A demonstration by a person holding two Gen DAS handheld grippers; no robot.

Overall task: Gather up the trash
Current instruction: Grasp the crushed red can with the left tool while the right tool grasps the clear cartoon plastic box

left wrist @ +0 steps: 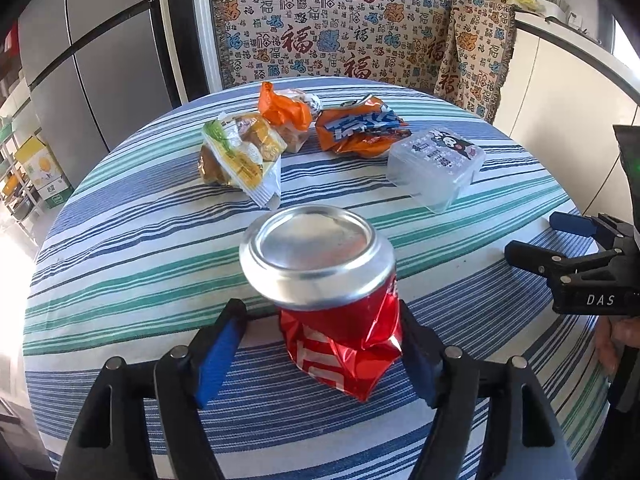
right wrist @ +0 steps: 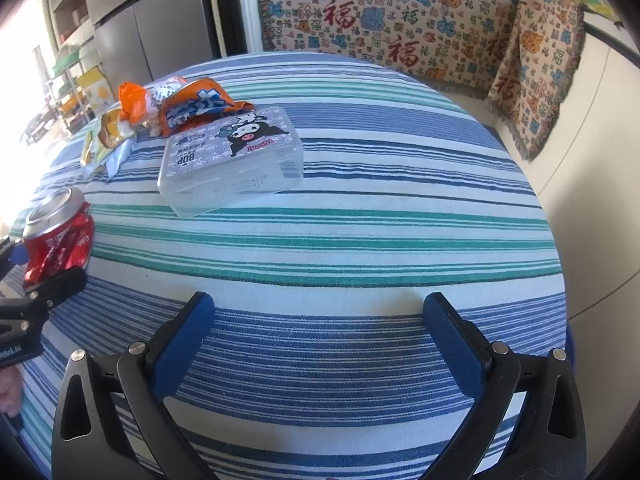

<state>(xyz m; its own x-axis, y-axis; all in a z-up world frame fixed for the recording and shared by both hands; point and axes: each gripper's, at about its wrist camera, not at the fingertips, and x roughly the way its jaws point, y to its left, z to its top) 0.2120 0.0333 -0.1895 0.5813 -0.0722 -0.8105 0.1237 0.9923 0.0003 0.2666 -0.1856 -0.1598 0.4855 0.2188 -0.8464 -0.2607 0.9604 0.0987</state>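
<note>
The left gripper (left wrist: 320,344) straddles the crushed red can (left wrist: 336,304) near the table (left wrist: 120,248)'s near edge, its right pad touching, its left pad apart; an uneven squeeze could tip it. The right gripper (right wrist: 320,344) hangs wide, empty. Farther back, the clear box (right wrist: 232,156) reads "BOP"; the right gripper's body reads "DAS".

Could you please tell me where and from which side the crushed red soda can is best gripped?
I would grip the crushed red soda can at its creased red waist, below the intact silver rim. It stands upright on the striped tablecloth, base end up, so come level from the near side, one of the left gripper's fingers on each flank. The dented sides probably offer flatter faces.
</note>
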